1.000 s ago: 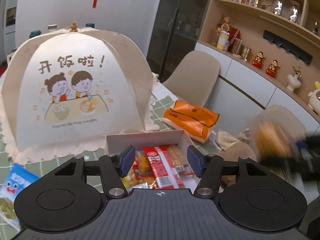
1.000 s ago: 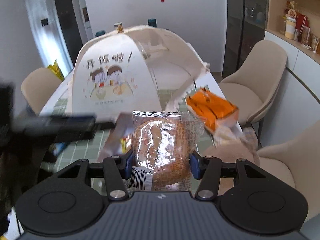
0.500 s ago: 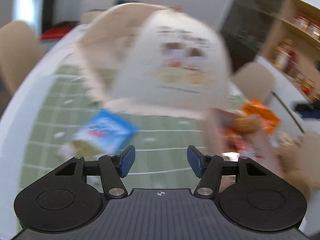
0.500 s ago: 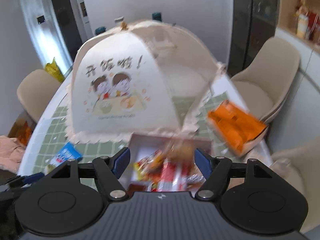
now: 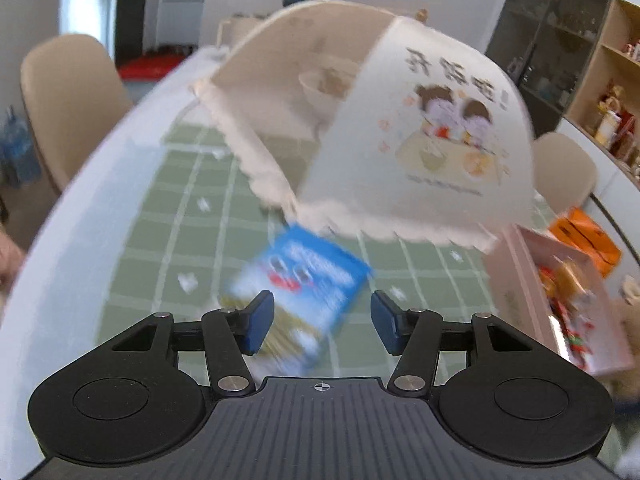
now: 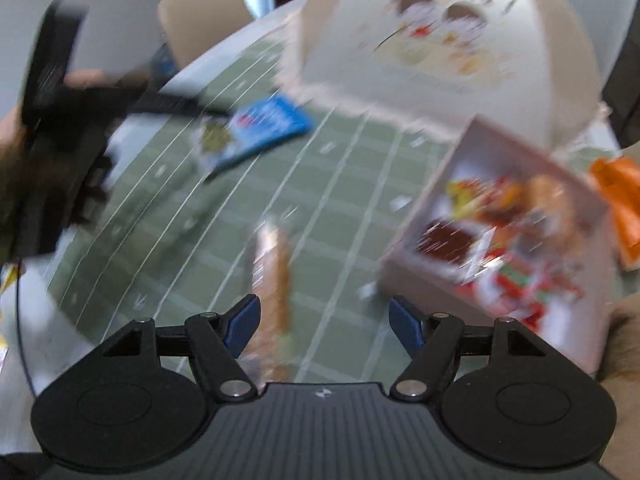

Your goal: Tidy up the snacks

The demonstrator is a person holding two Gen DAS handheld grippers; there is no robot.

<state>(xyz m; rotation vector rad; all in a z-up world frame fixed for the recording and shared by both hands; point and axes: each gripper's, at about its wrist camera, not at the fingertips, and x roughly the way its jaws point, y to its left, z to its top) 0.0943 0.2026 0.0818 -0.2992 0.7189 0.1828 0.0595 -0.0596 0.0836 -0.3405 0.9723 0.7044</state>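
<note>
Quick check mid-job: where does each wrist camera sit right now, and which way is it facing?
Left wrist: on the left hand-held gripper, angled down at the blue snack packet; jaws closing, pads not touching.
Right wrist: on the right hand-held gripper, angled down at a long wrapped snack; jaws open.
Shared: blue packet, snack box, food cover.

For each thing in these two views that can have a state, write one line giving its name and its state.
Left gripper: closing, blue snack packet between the fingers, not gripped.
Right gripper: open, holds nothing.
Blue snack packet: flat on the tablecloth.
Snack box: open, holding snacks.
Food cover: down on the table.
</note>
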